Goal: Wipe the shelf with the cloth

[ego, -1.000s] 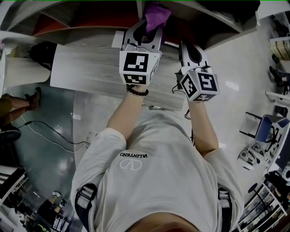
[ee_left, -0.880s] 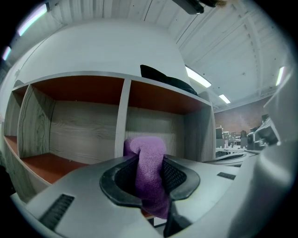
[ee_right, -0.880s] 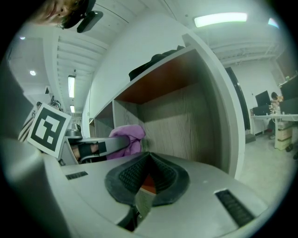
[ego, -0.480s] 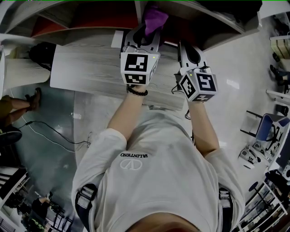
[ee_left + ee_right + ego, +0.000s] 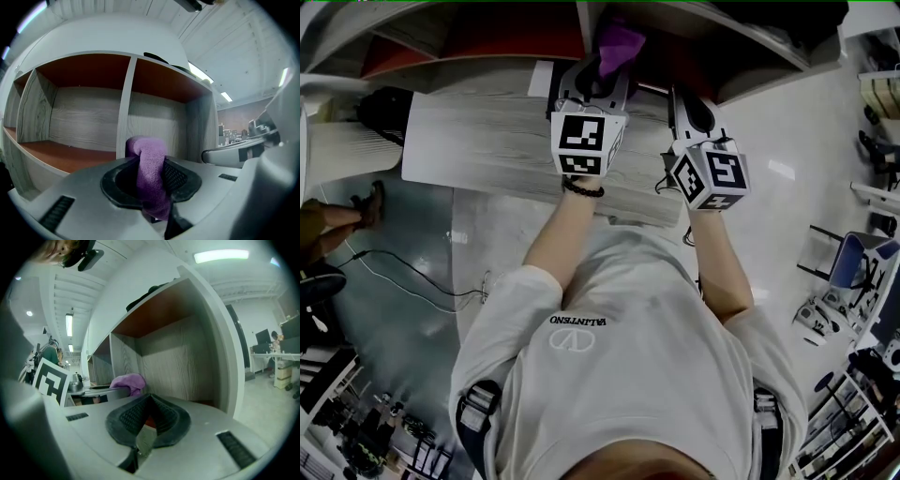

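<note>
Left tool [image 5: 151,183] clamps the purple cloth [image 5: 149,157] up by the shelf [image 5: 84,122] divider; right tool [image 5: 143,422], at its 3 o'clock, jaws together, empty.

In front of you the shelf [image 5: 201,122] is open-fronted, and an upright divider [image 5: 124,103] splits it into two compartments. Each has a grey wood-grain back panel [image 5: 82,117] and a reddish-brown board [image 5: 65,158] as its base – the left one lies bare as far as you can see it. On the shelf's top, above the divider, lies a dark thing [image 5: 159,58] too hidden to identify. Below, a grey wood-grain counter [image 5: 487,141] stands against the shelf, with a small white sheet [image 5: 541,79] on it close to the shelf's edge. Beside the counter the glossy floor [image 5: 394,234] carries a thin black cable [image 5: 422,283] – it curves towards your feet.
</note>
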The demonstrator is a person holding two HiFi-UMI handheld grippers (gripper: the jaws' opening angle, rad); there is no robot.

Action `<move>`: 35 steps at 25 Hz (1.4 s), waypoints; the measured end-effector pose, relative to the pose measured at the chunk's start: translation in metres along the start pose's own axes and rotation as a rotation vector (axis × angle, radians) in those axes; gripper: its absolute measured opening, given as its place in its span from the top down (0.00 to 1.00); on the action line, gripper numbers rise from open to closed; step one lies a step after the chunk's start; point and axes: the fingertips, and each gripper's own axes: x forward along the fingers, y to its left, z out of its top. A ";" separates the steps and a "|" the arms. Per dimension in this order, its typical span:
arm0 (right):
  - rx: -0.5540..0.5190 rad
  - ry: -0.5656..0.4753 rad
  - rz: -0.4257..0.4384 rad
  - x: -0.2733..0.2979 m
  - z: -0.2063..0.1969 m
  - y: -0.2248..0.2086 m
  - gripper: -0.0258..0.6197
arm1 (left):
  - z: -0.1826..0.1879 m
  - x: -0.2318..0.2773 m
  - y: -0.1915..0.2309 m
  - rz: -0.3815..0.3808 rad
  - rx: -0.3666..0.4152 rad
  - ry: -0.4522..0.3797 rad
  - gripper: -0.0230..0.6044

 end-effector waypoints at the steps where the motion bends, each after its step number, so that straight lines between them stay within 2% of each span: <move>1: 0.000 0.000 -0.003 0.000 0.000 -0.002 0.96 | -0.002 0.001 -0.001 0.000 0.004 0.002 0.80; 18: -0.001 0.043 -0.021 0.019 -0.037 -0.001 0.96 | -0.024 0.005 0.001 -0.013 0.031 0.009 0.80; 35: 0.005 0.047 -0.034 0.019 -0.043 0.004 0.96 | -0.052 0.002 0.007 -0.013 0.042 0.047 0.80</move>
